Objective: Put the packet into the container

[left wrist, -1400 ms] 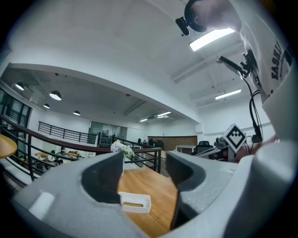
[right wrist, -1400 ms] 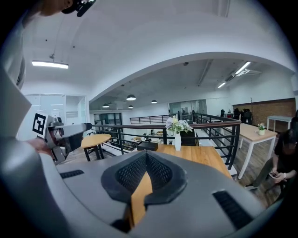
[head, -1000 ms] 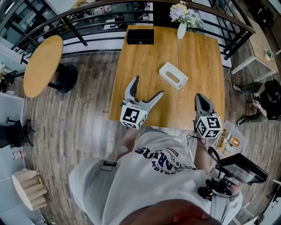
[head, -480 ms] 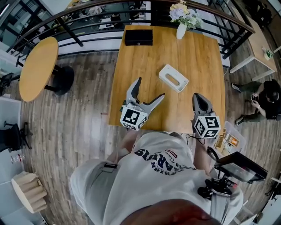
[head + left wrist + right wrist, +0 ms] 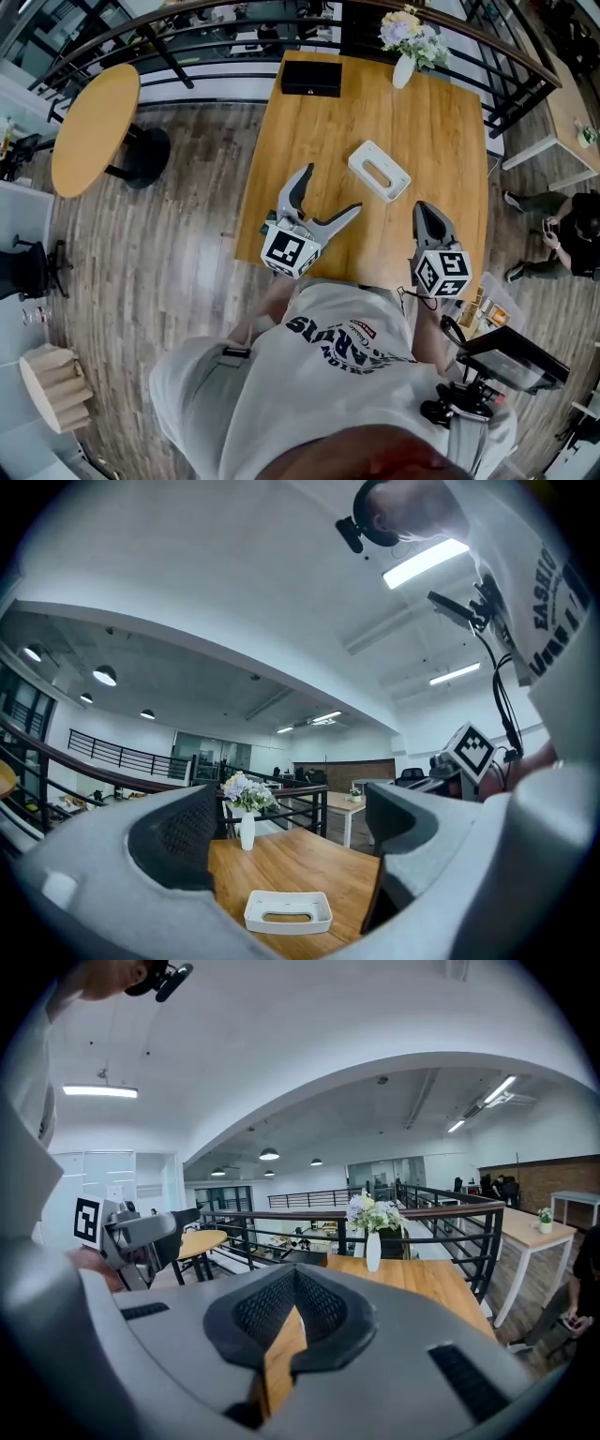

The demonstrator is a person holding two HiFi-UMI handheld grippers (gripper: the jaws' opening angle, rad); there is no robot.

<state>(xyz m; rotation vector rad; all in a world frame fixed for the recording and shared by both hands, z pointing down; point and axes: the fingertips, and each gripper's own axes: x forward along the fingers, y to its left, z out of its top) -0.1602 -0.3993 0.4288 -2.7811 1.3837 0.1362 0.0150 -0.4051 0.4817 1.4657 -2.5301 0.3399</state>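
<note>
Container (image 5: 379, 171): white, shallow, oblong, with a slot in its top. It lies flat and at a slant on the bench (image 5: 441, 122), about mid-surface, apart from everything else. In the left gripper view the container (image 5: 288, 912) shows low in the gap between the jaws, further along the bench.

Left hand-held gripper (image 5: 333, 188): released, jaws spread wide with nothing between them. It is held over the near left part of the bench and points toward the container. Its own view shows the left hand-held gripper (image 5: 292, 832) with both jaws well apart.

Right hand-held gripper (image 5: 427, 208): clenched, tips together, grasping nothing that can be seen. It is held over the near right edge of the bench, well apart from the container. In its own view the right hand-held gripper (image 5: 295, 1283) has its pads meeting, and only wood shows through the slit below.

Tub (image 5: 487, 302): clear, off the bench just beyond the right hand-held gripper. It holds small brown and orange items, too small to tell whether any is the packet.

Vase (image 5: 403, 71): white, upright, with pale flowers, at the far right edge of the bench.

Black box (image 5: 311, 78): flat, at the far left edge of the bench.

Round table (image 5: 94, 127): wooden, on the plank floor to the left of the bench.
</note>
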